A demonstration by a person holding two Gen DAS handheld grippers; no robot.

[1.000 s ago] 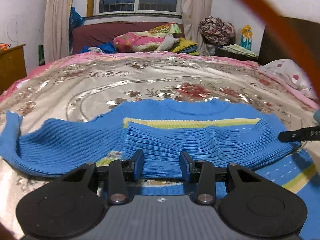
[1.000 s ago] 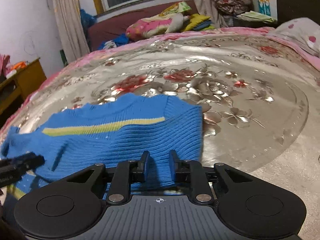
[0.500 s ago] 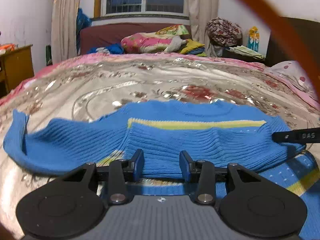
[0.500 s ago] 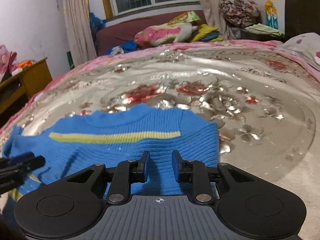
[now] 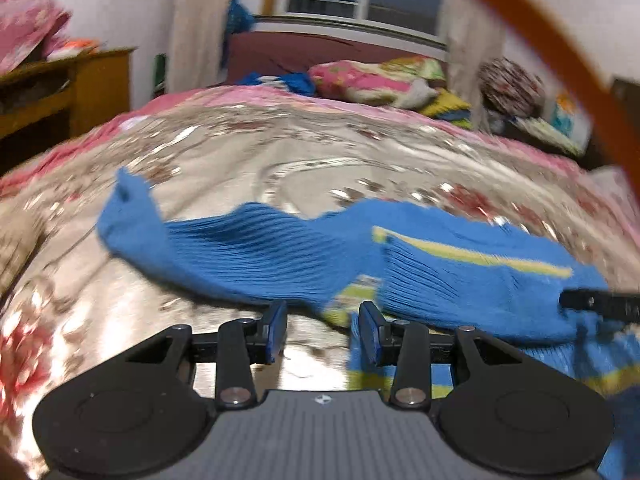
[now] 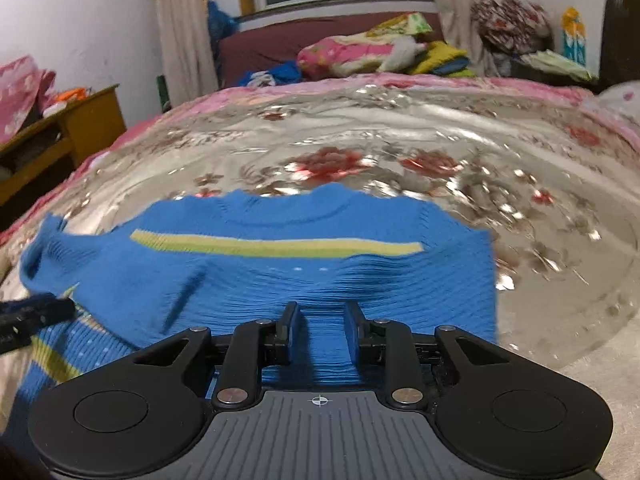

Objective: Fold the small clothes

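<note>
A small blue knit sweater point(image 5: 460, 280) with a yellow stripe lies on the bed, its right sleeve folded across the chest; it also shows in the right wrist view point(image 6: 320, 264). Its left sleeve point(image 5: 192, 248) stretches out flat to the left. My left gripper point(image 5: 322, 330) is open and empty, just short of the sweater's near left edge. My right gripper point(image 6: 318, 330) is open and empty over the folded part of the sweater. Each gripper's tip shows in the other's view point(image 5: 600, 304) point(image 6: 32, 316).
The bed has a shiny floral cover point(image 6: 400, 152). A pile of folded bedding point(image 6: 380, 48) lies at the far end under the window. A wooden cabinet point(image 6: 52, 136) stands to the left. A pillow point(image 6: 620, 96) lies at the right edge.
My left gripper has swung left, toward the spread left sleeve. My right gripper has opened wider and moved left over the sweater's middle. The sweater has not moved.
</note>
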